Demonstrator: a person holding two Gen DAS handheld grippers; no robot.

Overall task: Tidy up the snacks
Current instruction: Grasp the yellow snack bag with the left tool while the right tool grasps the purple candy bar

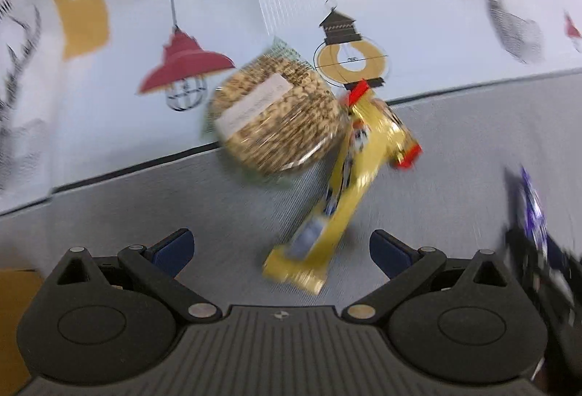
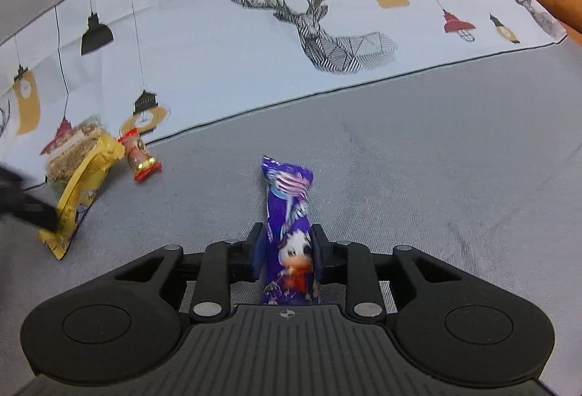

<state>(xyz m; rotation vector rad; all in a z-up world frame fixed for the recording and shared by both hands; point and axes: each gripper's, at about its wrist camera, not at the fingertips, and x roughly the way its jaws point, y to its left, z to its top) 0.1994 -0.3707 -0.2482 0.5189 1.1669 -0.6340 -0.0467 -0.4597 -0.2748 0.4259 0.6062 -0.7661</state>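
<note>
Grey cloth (image 2: 418,178) lies under your right gripper (image 2: 287,250), clamped on a purple snack bar (image 2: 289,210) whose long axis points straight ahead. Your left gripper (image 1: 280,250) gapes wide, holding nothing, over a yellow packet (image 1: 327,214).

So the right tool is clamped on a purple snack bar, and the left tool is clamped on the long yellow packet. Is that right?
Not quite. The right tool does grip the purple snack bar, as the right wrist view shows. But in the left wrist view the left tool stands open over the long yellow packet, its pads well apart and not pressing on it.
</note>
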